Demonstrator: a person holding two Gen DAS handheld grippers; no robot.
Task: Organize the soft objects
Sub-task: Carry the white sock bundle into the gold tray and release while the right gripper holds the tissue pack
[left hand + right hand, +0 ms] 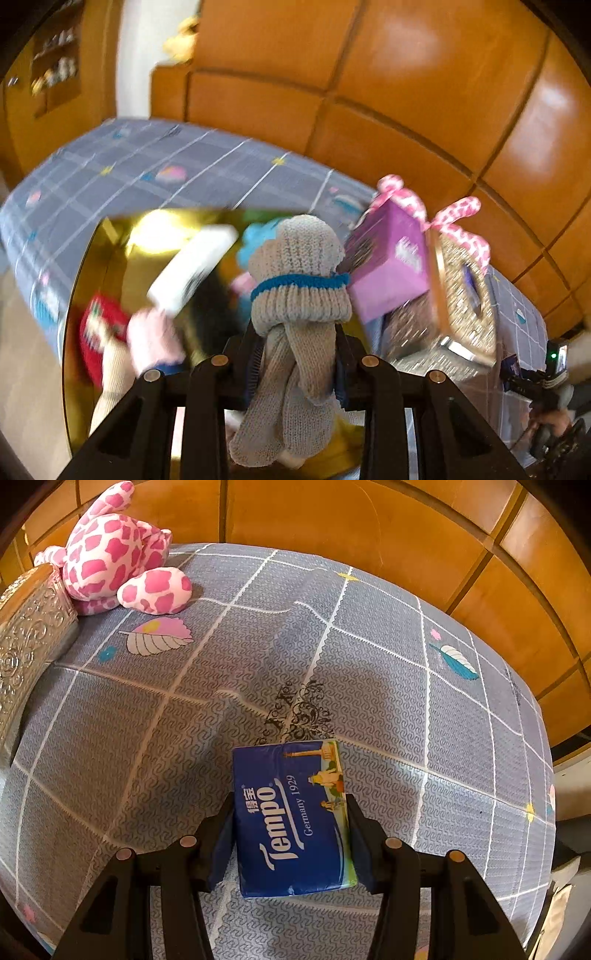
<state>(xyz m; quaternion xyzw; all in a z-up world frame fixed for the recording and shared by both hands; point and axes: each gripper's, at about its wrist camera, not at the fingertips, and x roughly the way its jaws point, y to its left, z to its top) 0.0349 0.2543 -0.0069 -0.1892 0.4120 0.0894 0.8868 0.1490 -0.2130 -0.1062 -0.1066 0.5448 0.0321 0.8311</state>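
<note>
My left gripper is shut on a grey knitted sock bundle with a blue band, held above a shiny gold box. The box holds a red item, a white pack and other soft things, all blurred. My right gripper is shut on a blue Tempo tissue pack, held just over the grey patterned bed sheet. A pink-and-white spotted plush toy lies at the sheet's far left; its ears show in the left wrist view.
A purple box and an ornate silver-gold box stand right of the gold box; the ornate box also shows at the left edge of the right wrist view. An orange padded headboard backs the bed.
</note>
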